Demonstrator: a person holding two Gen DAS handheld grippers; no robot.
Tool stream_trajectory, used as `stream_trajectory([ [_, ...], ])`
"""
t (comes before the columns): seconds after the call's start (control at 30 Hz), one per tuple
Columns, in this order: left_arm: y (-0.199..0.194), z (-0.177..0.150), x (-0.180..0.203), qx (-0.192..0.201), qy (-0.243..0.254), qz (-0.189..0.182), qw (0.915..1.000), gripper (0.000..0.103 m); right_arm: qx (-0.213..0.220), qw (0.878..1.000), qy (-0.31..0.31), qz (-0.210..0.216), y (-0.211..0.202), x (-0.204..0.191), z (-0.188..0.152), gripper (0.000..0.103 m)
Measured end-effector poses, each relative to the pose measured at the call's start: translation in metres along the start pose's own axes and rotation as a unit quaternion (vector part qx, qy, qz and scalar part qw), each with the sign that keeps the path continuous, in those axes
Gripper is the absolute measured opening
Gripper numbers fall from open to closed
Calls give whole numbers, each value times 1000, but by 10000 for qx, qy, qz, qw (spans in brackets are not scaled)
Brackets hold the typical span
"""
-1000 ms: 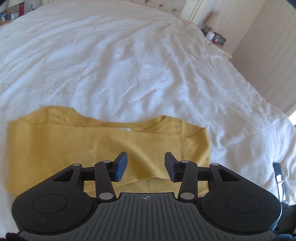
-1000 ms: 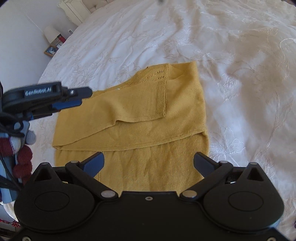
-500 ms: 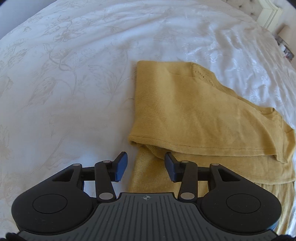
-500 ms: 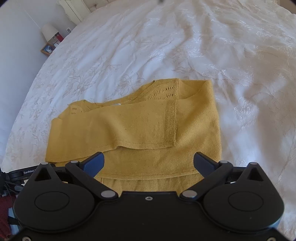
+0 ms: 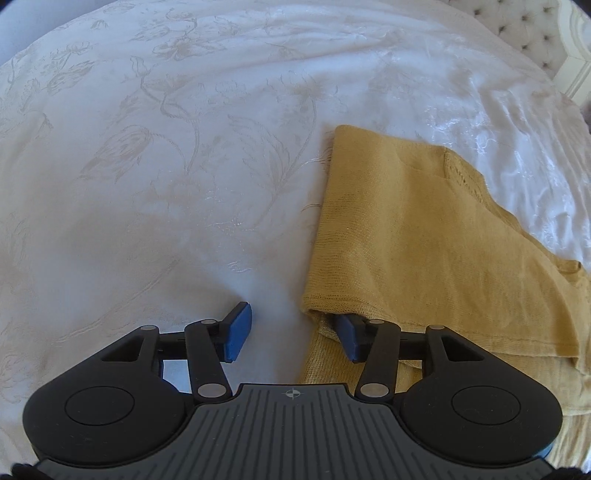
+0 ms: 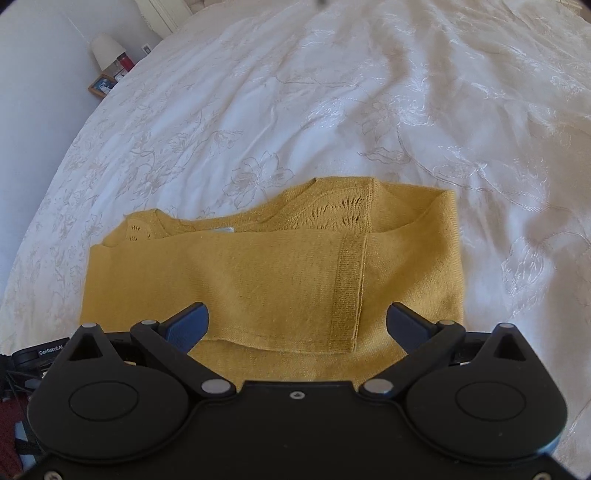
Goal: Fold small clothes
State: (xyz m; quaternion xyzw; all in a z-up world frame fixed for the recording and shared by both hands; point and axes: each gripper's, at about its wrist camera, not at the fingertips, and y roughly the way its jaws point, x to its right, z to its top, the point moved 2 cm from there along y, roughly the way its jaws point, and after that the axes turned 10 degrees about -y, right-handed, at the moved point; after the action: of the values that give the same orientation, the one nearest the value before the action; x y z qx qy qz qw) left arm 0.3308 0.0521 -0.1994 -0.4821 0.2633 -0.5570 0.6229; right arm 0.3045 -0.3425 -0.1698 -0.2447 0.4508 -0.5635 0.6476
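Observation:
A mustard-yellow knit sweater [image 5: 424, 240] lies folded on the white bedspread [image 5: 147, 184]. My left gripper [image 5: 291, 325] is low at the sweater's near left corner, jaws opening. Its right finger [image 5: 349, 338] is tucked under the top folded layer and its left finger [image 5: 236, 332] rests over bare bedspread. The corner's edge sits between them, unpressed. In the right wrist view the sweater [image 6: 277, 277] shows a sleeve folded across it, with its ribbed cuff [image 6: 349, 291]. My right gripper [image 6: 297, 317] hovers wide open over the sweater's near edge.
The patterned bedspread [image 6: 369, 92] stretches far beyond the sweater on all sides. A bedside table with a lamp [image 6: 107, 55] stands at the far left of the bed, and a tufted headboard [image 5: 517, 33] at the far end. The left gripper's body [image 6: 40, 352] shows at the lower left.
My left gripper swung from the sweater's long side round to its left edge, sank to the corner, and its fingers spread wider. The right gripper moved in closer over the sweater.

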Motion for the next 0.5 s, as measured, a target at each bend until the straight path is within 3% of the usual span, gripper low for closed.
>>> stream_trajectory([
  [0.1,1,1,0,-26,52,-20,10000,50,-57,9995,300,59,13,13,3,101],
  [0.27,3,0,-1,-37,87,-50,9999,50,-263,9974,667,39,27,25,2,70],
  [0.3,4,0,-1,-40,102,-56,9999,50,-300,9971,700,11,28,26,1,58],
  [0.37,4,0,-1,-46,143,-65,9999,50,-348,9967,728,-44,25,27,1,23],
  [0.4,4,-1,0,-47,169,-67,9998,51,-331,9968,733,-4,22,27,2,15],
  [0.5,5,-1,0,-52,228,-85,9997,51,-159,9982,547,207,2,19,7,14],
])
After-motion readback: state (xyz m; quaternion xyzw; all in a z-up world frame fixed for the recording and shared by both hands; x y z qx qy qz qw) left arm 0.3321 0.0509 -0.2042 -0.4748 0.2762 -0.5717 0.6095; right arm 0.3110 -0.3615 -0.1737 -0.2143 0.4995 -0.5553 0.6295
